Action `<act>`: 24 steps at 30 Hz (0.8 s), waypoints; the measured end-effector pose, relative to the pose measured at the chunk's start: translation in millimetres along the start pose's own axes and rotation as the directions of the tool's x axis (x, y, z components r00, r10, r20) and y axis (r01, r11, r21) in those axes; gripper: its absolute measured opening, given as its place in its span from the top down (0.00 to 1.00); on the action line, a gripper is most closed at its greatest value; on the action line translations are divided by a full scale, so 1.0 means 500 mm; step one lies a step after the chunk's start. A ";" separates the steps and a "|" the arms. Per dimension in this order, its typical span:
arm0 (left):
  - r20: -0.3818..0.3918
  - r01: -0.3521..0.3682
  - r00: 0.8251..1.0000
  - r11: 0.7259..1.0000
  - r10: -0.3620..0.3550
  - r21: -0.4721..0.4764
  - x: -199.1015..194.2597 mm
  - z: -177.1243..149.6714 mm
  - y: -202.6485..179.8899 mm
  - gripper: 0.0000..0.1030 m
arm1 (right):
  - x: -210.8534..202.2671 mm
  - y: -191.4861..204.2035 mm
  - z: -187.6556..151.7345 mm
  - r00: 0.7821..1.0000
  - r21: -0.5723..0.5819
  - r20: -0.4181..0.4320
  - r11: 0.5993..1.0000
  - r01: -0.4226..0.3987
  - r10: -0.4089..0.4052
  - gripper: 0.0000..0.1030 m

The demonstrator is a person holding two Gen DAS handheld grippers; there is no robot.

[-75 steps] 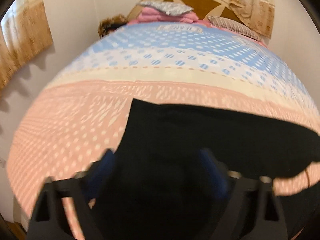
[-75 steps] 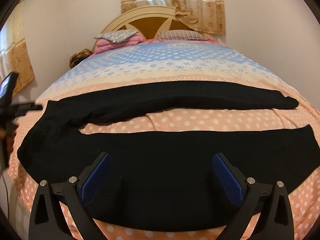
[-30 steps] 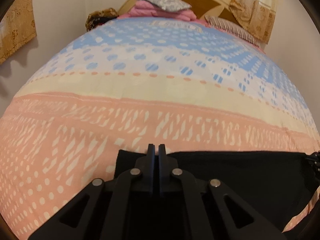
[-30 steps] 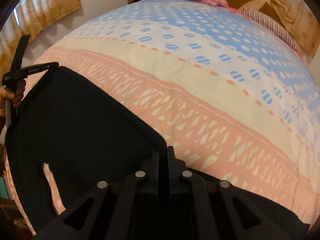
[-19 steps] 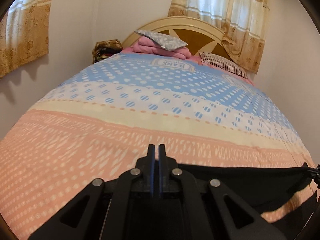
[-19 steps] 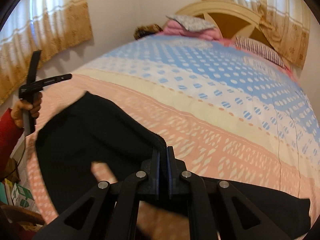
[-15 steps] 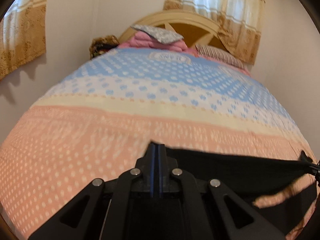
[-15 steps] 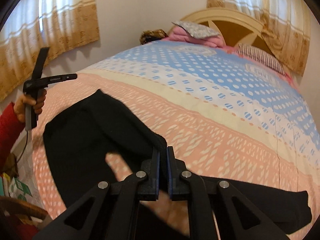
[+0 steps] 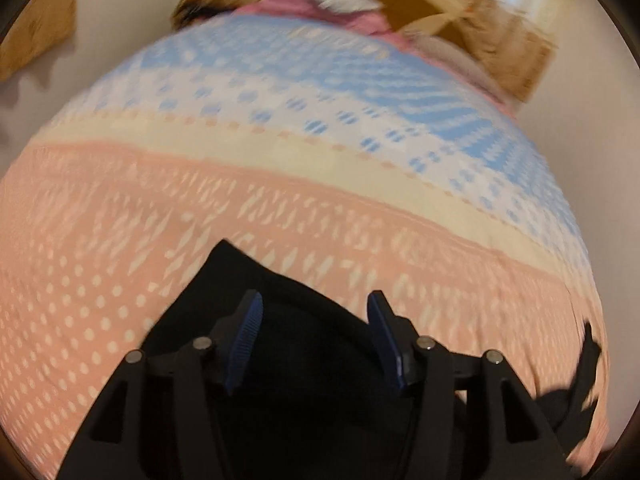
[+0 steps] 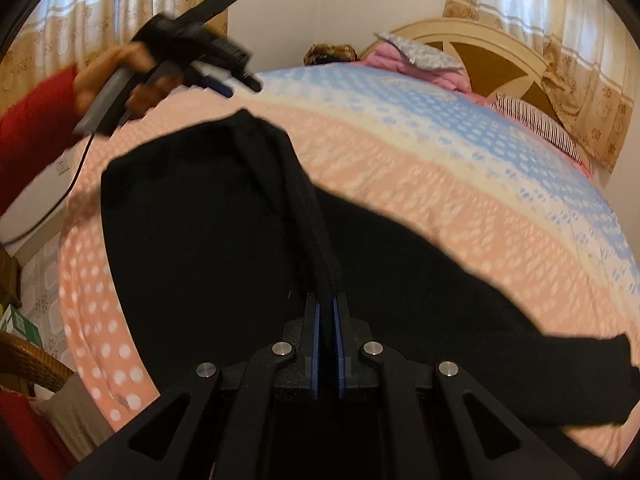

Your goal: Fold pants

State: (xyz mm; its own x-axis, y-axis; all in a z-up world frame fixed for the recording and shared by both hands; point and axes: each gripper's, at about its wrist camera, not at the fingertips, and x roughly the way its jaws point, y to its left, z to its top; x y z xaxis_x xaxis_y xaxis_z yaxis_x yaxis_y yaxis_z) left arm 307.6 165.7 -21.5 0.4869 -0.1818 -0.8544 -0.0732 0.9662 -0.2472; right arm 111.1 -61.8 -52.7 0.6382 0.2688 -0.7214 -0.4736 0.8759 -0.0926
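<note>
Since the earlier frame, left tool [image 9: 314, 316] has sprung apart, releasing the pants [image 10: 224, 232] on the bed [image 10: 460, 184]; right tool [image 10: 327, 316] stays clamped on their folded edge, so one fold looks laid.

Soft daylight filters through the curtains [image 10: 520, 20], leaving the room evenly lit without glare. Both views bulge strongly at the edges with dark corner rims. The left view is smeared with motion blur; the black pants [image 10: 208, 216] swallow all detail.
</note>
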 end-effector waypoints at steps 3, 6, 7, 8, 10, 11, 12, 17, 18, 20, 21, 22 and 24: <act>-0.076 -0.044 0.996 0.997 0.039 -0.064 0.044 -0.004 0.007 0.44 | 0.007 -0.006 -0.019 1.000 0.031 0.007 0.999 -0.020 0.020 0.94; -0.115 -0.084 0.991 0.992 0.073 -0.094 0.075 -0.004 0.002 0.44 | 0.007 -0.016 -0.023 0.999 0.053 0.024 0.998 -0.044 0.043 0.94; -0.121 -0.092 0.990 0.990 0.079 -0.106 0.082 -0.003 0.002 0.44 | 0.008 -0.016 -0.023 0.999 0.051 0.026 0.998 -0.047 0.046 0.94; -0.124 -0.097 0.989 0.989 0.082 -0.113 0.086 0.004 0.002 0.44 | 0.009 -0.016 -0.023 0.998 0.049 0.028 0.998 -0.049 0.048 0.94; -0.139 -0.120 0.985 0.985 0.103 -0.121 0.098 0.017 -0.004 0.44 | 0.009 -0.015 -0.024 0.998 0.045 0.031 0.998 -0.048 0.047 0.94; -0.147 -0.133 0.982 0.983 0.114 -0.123 0.102 0.021 -0.006 0.45 | 0.009 -0.015 -0.024 0.998 0.044 0.033 0.998 -0.046 0.045 0.94; -0.152 -0.142 0.981 0.982 0.123 -0.123 0.105 0.021 -0.009 0.45 | 0.009 -0.014 -0.025 0.999 0.043 0.034 0.998 -0.044 0.042 0.94; -0.132 -0.182 0.977 0.980 0.170 -0.086 0.099 0.011 0.008 0.91 | 0.008 -0.008 -0.028 0.999 0.063 0.040 0.997 -0.034 0.031 0.94; -0.121 -0.142 0.984 0.984 0.128 -0.109 0.093 0.009 0.022 0.92 | 0.006 -0.007 -0.029 0.999 0.065 0.040 0.997 -0.032 0.029 0.94; -0.093 -0.066 0.994 0.984 0.051 -0.164 0.077 0.001 0.053 0.95 | 0.000 -0.008 -0.024 0.999 0.073 0.043 0.997 -0.025 0.022 0.94; -0.068 -0.027 0.998 0.981 0.015 -0.191 0.063 -0.004 0.068 0.96 | -0.003 -0.011 -0.022 0.999 0.080 0.046 0.996 -0.023 0.020 0.94; -0.035 0.003 0.999 0.980 -0.010 -0.200 0.043 -0.010 0.077 0.96 | -0.009 -0.013 -0.019 0.998 0.092 0.052 0.995 -0.024 0.019 0.94; 0.045 0.039 0.999 0.984 -0.031 -0.174 -0.011 -0.022 0.079 0.96 | -0.025 -0.022 -0.010 0.997 0.121 0.075 0.992 -0.026 0.017 0.94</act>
State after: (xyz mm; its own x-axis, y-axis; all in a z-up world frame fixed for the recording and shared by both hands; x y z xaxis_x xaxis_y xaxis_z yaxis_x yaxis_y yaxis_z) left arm 292.3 202.7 -31.6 0.5273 -0.2035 -0.8249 -0.2045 0.9120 -0.3557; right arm 105.4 -77.0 -45.8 0.6735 0.3132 -0.6695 -0.4133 0.9105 0.0102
